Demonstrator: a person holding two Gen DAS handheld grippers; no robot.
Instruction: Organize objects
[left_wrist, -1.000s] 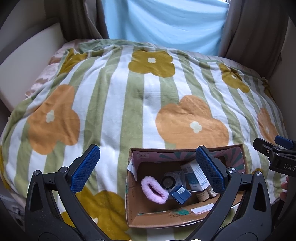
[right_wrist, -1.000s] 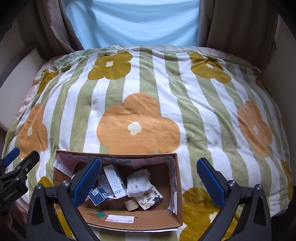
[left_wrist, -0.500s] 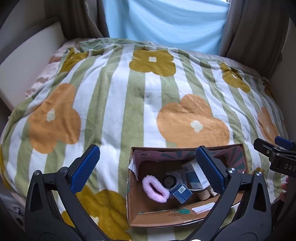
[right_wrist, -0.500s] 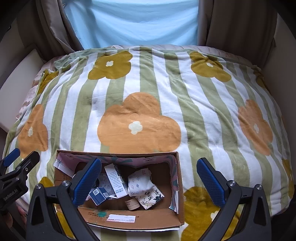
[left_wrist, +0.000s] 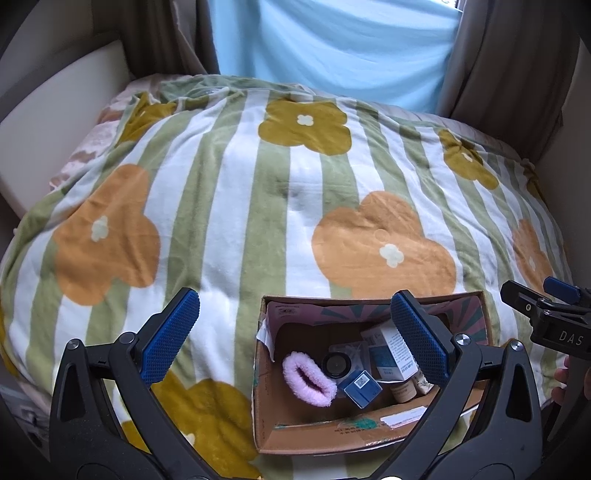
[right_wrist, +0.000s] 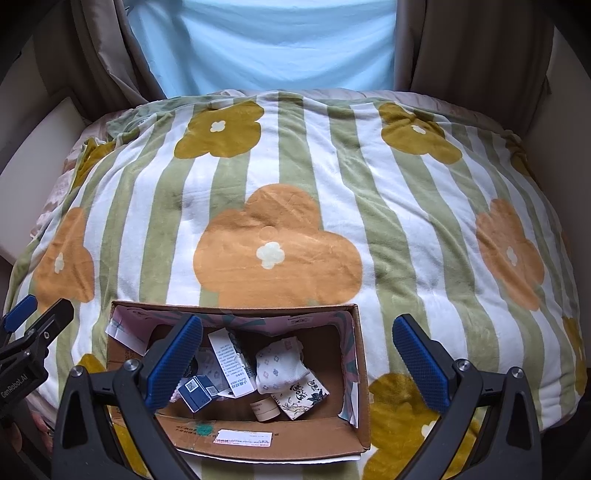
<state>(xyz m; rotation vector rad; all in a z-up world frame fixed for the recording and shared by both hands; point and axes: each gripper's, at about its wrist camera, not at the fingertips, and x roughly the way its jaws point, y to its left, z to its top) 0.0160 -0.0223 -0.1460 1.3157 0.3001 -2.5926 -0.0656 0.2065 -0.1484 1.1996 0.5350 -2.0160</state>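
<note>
An open cardboard box (left_wrist: 332, 435) (right_wrist: 258, 439) sits on the near edge of the flowered blanket. It holds a pink fluffy scrunchie (left_wrist: 308, 378), a small dark blue box (left_wrist: 360, 387) (right_wrist: 195, 391), a white-and-blue carton (left_wrist: 388, 350) (right_wrist: 229, 363), a dark round jar (left_wrist: 335, 364), a beige jar (right_wrist: 264, 408) and folded patterned cloths (right_wrist: 279, 363). My left gripper (left_wrist: 295, 336) is open and empty above the box's left side. My right gripper (right_wrist: 299, 354) is open and empty above the box.
The green-striped blanket (left_wrist: 258, 206) (right_wrist: 332, 206) with orange and yellow flowers covers the bed. A blue sheet (left_wrist: 332, 44) and brown curtains (right_wrist: 461, 44) hang at the far end. A cream padded wall (left_wrist: 55, 118) runs on the left.
Both views have shifted very slightly; the box sits a touch lower in the right wrist view. Both grippers stay open and empty.
</note>
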